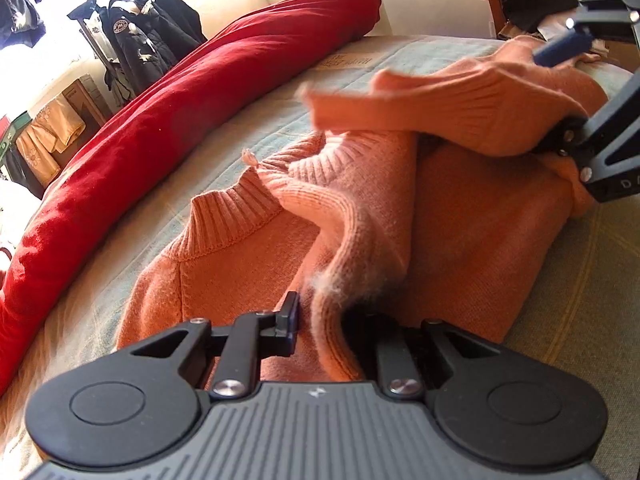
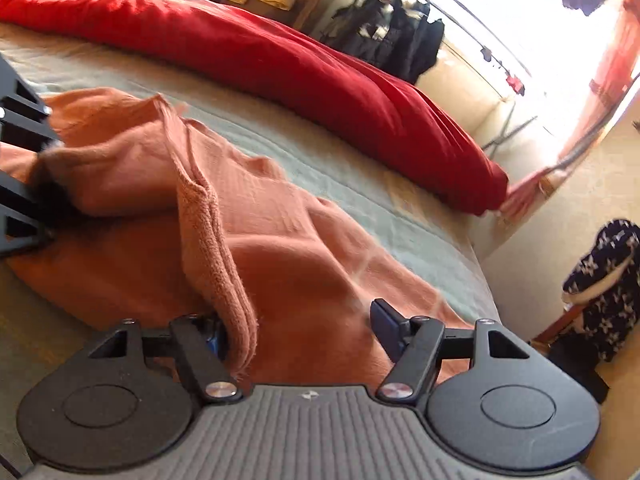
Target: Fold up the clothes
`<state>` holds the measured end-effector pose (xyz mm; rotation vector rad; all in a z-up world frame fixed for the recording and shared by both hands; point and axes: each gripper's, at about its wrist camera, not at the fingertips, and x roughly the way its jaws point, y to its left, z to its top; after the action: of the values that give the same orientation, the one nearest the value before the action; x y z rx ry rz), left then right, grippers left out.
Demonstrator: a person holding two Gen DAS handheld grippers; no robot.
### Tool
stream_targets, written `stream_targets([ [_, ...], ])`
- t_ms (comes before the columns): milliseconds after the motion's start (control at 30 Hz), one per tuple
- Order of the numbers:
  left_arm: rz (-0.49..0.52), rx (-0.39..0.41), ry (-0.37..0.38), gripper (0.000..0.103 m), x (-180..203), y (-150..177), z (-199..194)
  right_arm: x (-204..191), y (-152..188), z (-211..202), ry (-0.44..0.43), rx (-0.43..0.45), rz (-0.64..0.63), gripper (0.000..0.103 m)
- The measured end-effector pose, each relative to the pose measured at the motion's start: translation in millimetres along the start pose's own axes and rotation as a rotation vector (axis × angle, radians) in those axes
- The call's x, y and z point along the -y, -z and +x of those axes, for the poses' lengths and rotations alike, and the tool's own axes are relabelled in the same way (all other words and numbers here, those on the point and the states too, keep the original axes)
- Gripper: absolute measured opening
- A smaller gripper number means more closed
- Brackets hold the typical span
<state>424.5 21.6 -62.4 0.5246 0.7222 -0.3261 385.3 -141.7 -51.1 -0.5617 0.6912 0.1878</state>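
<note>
An orange knit turtleneck sweater (image 1: 240, 256) lies on the bed, partly folded, its ribbed collar toward the red blanket. It also shows in the right wrist view (image 2: 304, 264). My left gripper (image 1: 332, 320) has its jaws spread, and a fold of the sweater's edge hangs between them, over the right finger. My right gripper (image 2: 296, 332) is open, with a ribbed edge of the sweater draped against its left finger. In the left wrist view the right gripper (image 1: 564, 88) sits at the far right with a lifted ribbed part of the sweater across it.
A pale green-grey bedspread (image 1: 248, 108) covers the bed. A long red rolled blanket (image 1: 160, 120) lies along its far side. A rack of dark jackets (image 2: 392, 36) stands beyond. A star-patterned garment on a chair (image 2: 608, 280) is off the bed's corner.
</note>
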Motion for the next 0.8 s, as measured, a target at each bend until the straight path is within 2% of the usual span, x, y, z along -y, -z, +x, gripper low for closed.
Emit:
stream_targets([
  [67,-0.011,-0.003,-0.009,0.016,2,-1,2,4,2,4,-0.008,-0.018,0.031,0.073],
  [167,-0.003,-0.015,-0.035,0.016,6,-5,2,-25,-2,9,0.046,0.034,-0.067,0.073],
  [267,0.055,-0.002,-0.063,0.017,10,-9,-3,-45,-6,21,0.114,0.063,-0.129,0.076],
  [333,0.101,0.012,-0.080,0.018,13,-10,-3,-43,-5,21,0.124,0.068,-0.126,0.082],
  [433,0.121,0.028,-0.076,0.015,13,-8,-7,-31,-2,16,0.115,0.065,-0.131,0.082],
  [567,0.088,0.036,-0.049,0.012,8,-6,-29,-12,7,-2,0.130,0.064,-0.179,0.082],
  [667,0.034,0.037,-0.030,0.006,0,-2,-51,-2,14,-17,0.129,0.048,-0.203,0.082],
  [800,-0.048,0.036,-0.012,0.005,-17,4,-82,12,25,-34,0.126,0.025,-0.253,0.082],
])
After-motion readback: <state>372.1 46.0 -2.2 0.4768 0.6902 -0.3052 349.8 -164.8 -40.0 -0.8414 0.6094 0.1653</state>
